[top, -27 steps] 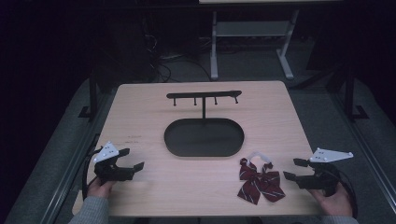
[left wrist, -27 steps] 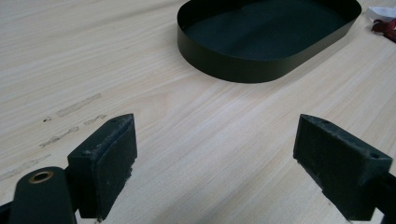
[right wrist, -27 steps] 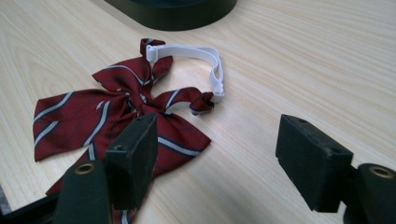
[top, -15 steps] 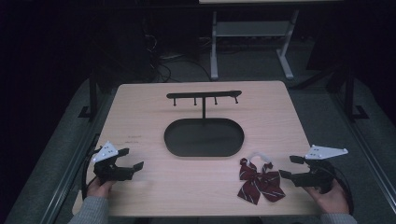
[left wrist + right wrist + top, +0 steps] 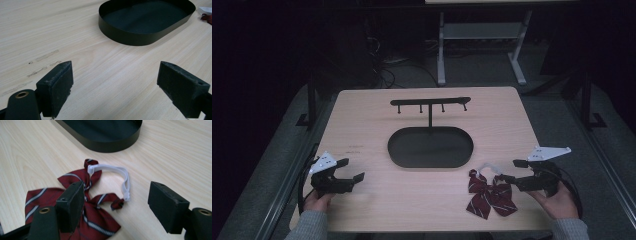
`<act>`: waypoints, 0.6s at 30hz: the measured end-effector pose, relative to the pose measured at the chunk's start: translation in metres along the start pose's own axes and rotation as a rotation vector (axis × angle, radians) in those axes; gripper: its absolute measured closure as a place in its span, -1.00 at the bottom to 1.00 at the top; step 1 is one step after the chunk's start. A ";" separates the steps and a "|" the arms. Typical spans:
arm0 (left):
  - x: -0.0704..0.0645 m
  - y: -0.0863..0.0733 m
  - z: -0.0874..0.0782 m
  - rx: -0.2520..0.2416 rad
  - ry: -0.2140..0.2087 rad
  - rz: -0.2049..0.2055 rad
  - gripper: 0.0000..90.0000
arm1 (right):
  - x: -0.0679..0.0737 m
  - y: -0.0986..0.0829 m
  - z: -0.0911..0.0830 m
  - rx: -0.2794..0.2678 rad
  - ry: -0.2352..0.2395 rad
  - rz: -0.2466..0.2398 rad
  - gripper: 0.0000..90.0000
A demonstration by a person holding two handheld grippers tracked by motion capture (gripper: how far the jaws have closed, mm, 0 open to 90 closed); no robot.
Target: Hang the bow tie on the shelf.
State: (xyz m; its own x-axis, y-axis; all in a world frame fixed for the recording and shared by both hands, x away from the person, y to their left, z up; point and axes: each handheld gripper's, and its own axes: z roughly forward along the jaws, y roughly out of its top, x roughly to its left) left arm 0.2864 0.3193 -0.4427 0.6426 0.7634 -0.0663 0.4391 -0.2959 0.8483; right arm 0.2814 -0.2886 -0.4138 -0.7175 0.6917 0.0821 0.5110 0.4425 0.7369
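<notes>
Right claw (image 5: 508, 170) is hovering low over the near right part of the pale wood-grain counter (image 5: 362, 125), jaws spread wide and released, gripping nothing. Just ahead of its tips, the dark red bow tie with thin white and navy stripes (image 5: 489, 195) is lying flat on the counter; in the right gripper view the same bow tie (image 5: 82, 202) is sitting partly between and below the two black jaws, closer to the jaw at that view's left, and not touching either as far as can be told. A white elastic neck strap with plastic clasp (image 5: 117, 176) is looping out from the tie's knot, lying on the wood in the gap ahead of the open jaws. Beyond the strap, farther from the right claw, the black oval metal tray (image 5: 112, 143) is resting on the counter, apart from the tie. Left claw (image 5: 352, 170) is held at the near left of the counter, well apart from the tie, its jaws likewise wide open and released with bare wood between them; the left gripper view is showing the oval tray (image 5: 140, 40) ahead of it and to that view's right. Rising behind the tray, farthest from both claws, a black T-shaped hanger stand with small pegs under its crossbar (image 5: 430, 104) is standing upright. A hand (image 5: 559, 202) is gripping the right tool from below.
</notes>
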 end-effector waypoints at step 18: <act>0.000 0.000 0.000 -0.001 0.000 -0.001 -0.71 | -0.009 0.031 0.041 0.070 0.000 -0.038 -0.09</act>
State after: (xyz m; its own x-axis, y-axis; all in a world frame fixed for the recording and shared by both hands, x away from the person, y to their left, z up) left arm 0.2867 0.3192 -0.4431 0.6426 0.7632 -0.0670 0.4386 -0.2948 0.8490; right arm 0.3236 -0.2579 -0.4192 -0.7371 0.6735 0.0553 0.5152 0.5070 0.6910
